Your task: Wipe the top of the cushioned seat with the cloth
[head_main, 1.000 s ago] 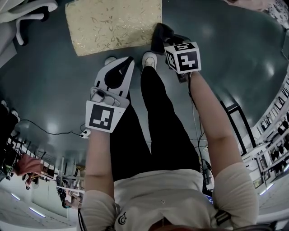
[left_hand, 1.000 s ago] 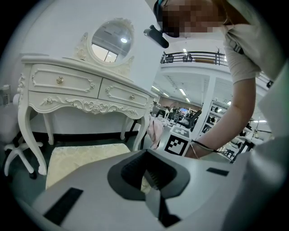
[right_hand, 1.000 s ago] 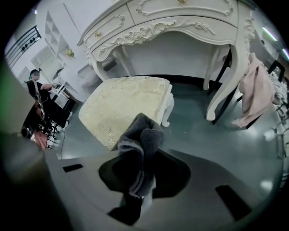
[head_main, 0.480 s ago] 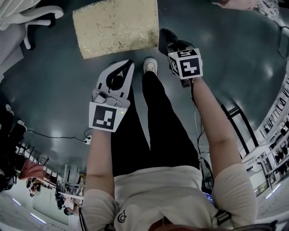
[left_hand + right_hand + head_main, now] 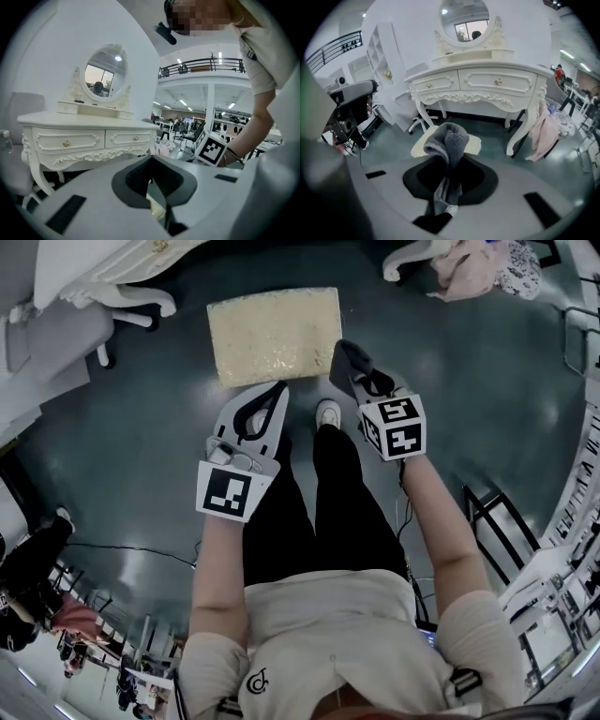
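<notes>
**Cloth in hand, cushion a step ahead**

A person stands on a dark, glossy floor (image 5: 141, 427) with a two-jaw gripper in each hand, facing a white carved dressing table (image 5: 487, 82) topped by an oval mirror (image 5: 465, 18). The cushioned seat (image 5: 274, 334) — pale gold and rectangular — lies flat on the floor just ahead of the person's shoe (image 5: 328, 413) and in front of the table.

The right gripper (image 5: 361, 371) is clamped on a grey cloth (image 5: 447, 140). Its own view shows the fabric pinched between the jaws, a thick fold standing up above them and a thinner tail hanging below. From the head view the cloth sits near the seat's near right corner, and whether it touches the cushion cannot be told.

The left gripper (image 5: 267, 399) is held beside the right one, near the seat's near edge. Its jaws are drawn together with nothing between them — only a sliver of the cushion shows through the gap below the tips.

A pink garment (image 5: 543, 133) hangs at the table's right leg.
</notes>
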Tool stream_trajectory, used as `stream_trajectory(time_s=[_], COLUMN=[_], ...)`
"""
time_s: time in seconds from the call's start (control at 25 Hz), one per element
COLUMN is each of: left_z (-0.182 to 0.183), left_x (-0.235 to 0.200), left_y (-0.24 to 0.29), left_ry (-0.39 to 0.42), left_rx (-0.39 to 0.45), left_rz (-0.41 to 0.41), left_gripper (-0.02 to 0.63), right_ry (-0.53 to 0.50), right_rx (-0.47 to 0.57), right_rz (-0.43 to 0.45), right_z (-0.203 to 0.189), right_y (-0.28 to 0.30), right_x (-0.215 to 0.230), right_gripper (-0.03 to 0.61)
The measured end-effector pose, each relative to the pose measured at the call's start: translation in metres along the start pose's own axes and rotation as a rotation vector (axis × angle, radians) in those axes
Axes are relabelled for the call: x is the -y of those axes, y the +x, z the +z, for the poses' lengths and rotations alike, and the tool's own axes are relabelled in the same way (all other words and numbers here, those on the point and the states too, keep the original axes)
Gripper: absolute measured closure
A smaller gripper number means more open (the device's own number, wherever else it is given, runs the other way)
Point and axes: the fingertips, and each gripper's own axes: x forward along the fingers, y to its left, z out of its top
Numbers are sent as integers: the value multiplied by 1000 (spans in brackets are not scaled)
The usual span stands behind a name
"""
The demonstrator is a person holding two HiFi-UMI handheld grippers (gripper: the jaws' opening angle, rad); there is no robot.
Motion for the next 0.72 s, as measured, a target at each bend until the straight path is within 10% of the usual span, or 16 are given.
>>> stream_trajectory(time_s=[0.72], left_z=[187], left_x=[-27], left_y=[-94], left_ry=[119], left_rx=[136], left_rz=[84], left_gripper=[601], right_ry=[-96], right_rx=[443], right_rz=[-32], right_z=[214], right_y=[-185], right_x=[-71], right_gripper=[502])
